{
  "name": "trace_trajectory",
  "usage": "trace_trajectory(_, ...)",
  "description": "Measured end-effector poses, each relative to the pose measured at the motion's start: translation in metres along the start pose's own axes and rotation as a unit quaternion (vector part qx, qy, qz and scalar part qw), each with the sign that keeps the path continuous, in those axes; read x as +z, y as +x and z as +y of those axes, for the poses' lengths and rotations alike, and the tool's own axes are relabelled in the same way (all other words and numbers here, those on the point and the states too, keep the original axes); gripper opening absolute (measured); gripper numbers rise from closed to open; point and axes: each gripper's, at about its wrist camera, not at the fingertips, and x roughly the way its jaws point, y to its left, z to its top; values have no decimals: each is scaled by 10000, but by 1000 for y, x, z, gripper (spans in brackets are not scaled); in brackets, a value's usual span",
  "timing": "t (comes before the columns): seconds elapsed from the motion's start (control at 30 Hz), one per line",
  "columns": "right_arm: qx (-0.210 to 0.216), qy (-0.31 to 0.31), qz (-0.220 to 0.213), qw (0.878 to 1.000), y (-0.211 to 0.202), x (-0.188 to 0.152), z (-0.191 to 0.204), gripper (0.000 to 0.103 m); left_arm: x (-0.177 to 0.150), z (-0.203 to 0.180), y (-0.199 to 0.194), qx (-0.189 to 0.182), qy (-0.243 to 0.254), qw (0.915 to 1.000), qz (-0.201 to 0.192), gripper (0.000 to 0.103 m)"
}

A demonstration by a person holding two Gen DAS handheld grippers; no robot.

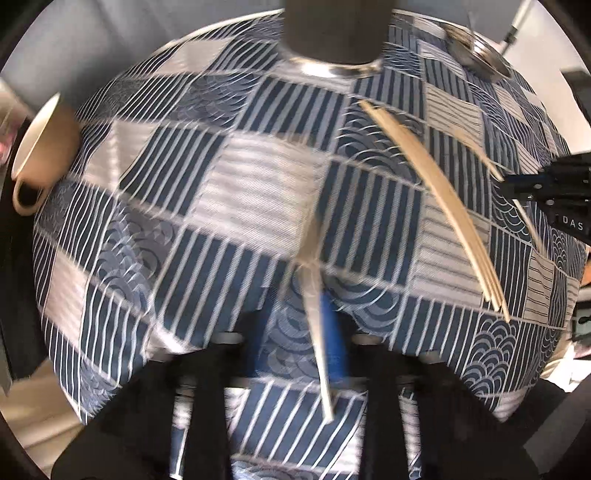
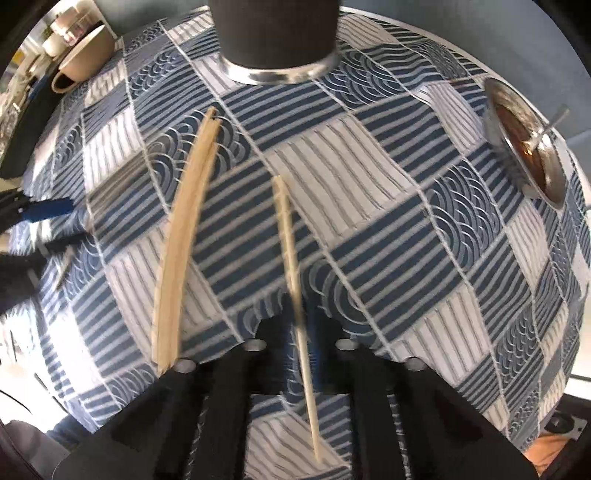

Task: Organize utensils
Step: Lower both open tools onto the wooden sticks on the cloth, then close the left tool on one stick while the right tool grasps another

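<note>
My left gripper (image 1: 299, 325) holds a single wooden chopstick (image 1: 314, 295) between its blue-padded fingers (image 1: 334, 328), above the patterned blue cloth (image 1: 184, 184). My right gripper (image 2: 299, 332) holds another single chopstick (image 2: 291, 258) the same way. A bundle of several chopsticks (image 1: 436, 192) lies on the cloth between the grippers, and it also shows in the right wrist view (image 2: 181, 236). A dark cylindrical holder with a metal base (image 1: 332, 33) stands at the far edge, seen too in the right wrist view (image 2: 275, 37). Both views are motion-blurred.
A beige mug (image 1: 40, 147) stands at the far left, also in the right wrist view (image 2: 83, 55). A metal dish with brown liquid and a utensil (image 2: 524, 144) sits at the far right. The other gripper shows at each view's side edge (image 1: 546, 188).
</note>
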Motion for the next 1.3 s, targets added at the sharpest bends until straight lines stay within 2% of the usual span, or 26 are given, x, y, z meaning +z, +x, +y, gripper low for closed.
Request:
trace_trajectory(0.1,236,291,40,9993,0,1,-7,4,-9,18,-1,-369,-358,9986,143,5)
trace_trajectory(0.17,871,781,137,9930,3,1,-20,4,-14,28,-1,-687,-622,9953,273,4)
trace_trajectory(0.2,1039,903,158,9904,4,0,-25,4,-18,34,-1,-922,-814,9916,388,4)
trace_trajectory(0.33,1664,1211,201,9784,8,-14,-34,4,-28,40,-5,-980,-949,9897,443,4)
trace_trajectory(0.53,1894,1018,-125,9765,-18,-17,-22,4,-39,31,-32,-893,-874,9917,295,4)
trace_trajectory(0.57,1919,983,-186,9763,-26,-16,-21,4,-24,31,-30,-881,-844,9922,272,4)
trace_trajectory(0.67,2002,822,-485,9751,-53,-12,-20,4,-15,27,-42,-769,-723,9943,124,4)
trace_trajectory(0.73,2140,826,-667,9710,-67,-8,-21,5,-8,20,-50,-601,-525,9968,-2,5)
trace_trajectory(0.87,2367,699,-1085,9630,-97,0,-27,5,9,13,-61,-554,-461,9973,-150,5)
trace_trajectory(1.3,2390,574,-1803,9524,-133,26,-33,5,66,-8,-110,-325,-245,9964,-747,5)
